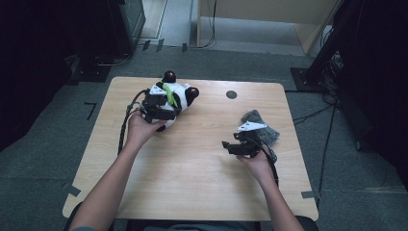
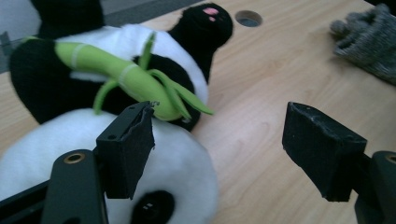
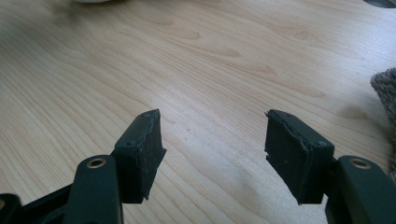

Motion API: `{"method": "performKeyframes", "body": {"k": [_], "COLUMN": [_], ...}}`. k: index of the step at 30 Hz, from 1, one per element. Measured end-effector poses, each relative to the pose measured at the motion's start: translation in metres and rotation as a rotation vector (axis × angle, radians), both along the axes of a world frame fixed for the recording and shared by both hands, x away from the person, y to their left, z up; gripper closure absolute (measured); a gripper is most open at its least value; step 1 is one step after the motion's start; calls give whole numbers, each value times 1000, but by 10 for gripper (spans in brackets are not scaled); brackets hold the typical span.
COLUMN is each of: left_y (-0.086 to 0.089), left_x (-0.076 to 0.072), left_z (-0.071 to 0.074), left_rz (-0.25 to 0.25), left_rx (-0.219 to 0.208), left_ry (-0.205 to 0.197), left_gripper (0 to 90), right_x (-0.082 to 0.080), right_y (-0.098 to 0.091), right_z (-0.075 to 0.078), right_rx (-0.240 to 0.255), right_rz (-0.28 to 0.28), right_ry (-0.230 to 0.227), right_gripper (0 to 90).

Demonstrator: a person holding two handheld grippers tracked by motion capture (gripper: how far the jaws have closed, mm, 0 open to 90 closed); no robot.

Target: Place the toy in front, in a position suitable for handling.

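Note:
A black-and-white plush panda (image 1: 179, 94) holding a green bamboo sprig (image 2: 130, 77) lies at the far left of the wooden table (image 1: 192, 173). My left gripper (image 1: 163, 113) rests against the panda's near side. In the left gripper view its jaws stand open (image 2: 219, 140), with the panda's white body (image 2: 182, 172) beside the left jaw and bare wood between the pads. My right gripper (image 1: 227, 145) hovers low over the table at the right, pointing left, open (image 3: 212, 140) and empty. A grey knitted cloth (image 1: 262, 126) lies just behind it.
A round cable hole (image 1: 231, 94) sits near the table's far edge. The grey cloth (image 2: 369, 42) also appears at the right of the left gripper view and at the right edge (image 3: 385, 91) of the right gripper view. Grey floor and dark equipment surround the table.

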State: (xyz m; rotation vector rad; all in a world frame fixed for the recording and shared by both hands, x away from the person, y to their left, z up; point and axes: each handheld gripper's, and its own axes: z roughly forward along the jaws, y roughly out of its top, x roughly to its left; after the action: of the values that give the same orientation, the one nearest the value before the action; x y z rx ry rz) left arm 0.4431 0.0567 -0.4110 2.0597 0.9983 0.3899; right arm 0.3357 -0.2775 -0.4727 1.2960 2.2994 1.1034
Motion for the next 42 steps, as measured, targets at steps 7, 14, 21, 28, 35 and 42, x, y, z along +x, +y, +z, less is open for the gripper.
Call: {"method": "performKeyframes", "body": {"k": [7,14,21,28,35,42], "left_y": [6,1,-7,-4,-3,-2], "left_x": [20,26,34,37,34,31], "left_z": [-1,-4,-13,-16,-16,-11], "left_rz": [52,51,67,120,124,133], "left_rx": [13,29,58,85,117,103], "left_ry": [-7,-7,-1,-33,-51,-53], "left_gripper": [297,295,292,448,680,775], "right_x": [1,1,0,1,1,1], "right_y": [1,1,1,1,1,-2], "right_z": [-2,-1,-1,-1,-1,0], "right_rx": [7,9,8,6,3,4], "right_rz": [4,1,3,4,3,-2], "right_ry": [11,12,12,14,14,6], "right_gripper": [375,379,380,383,390,404]}}
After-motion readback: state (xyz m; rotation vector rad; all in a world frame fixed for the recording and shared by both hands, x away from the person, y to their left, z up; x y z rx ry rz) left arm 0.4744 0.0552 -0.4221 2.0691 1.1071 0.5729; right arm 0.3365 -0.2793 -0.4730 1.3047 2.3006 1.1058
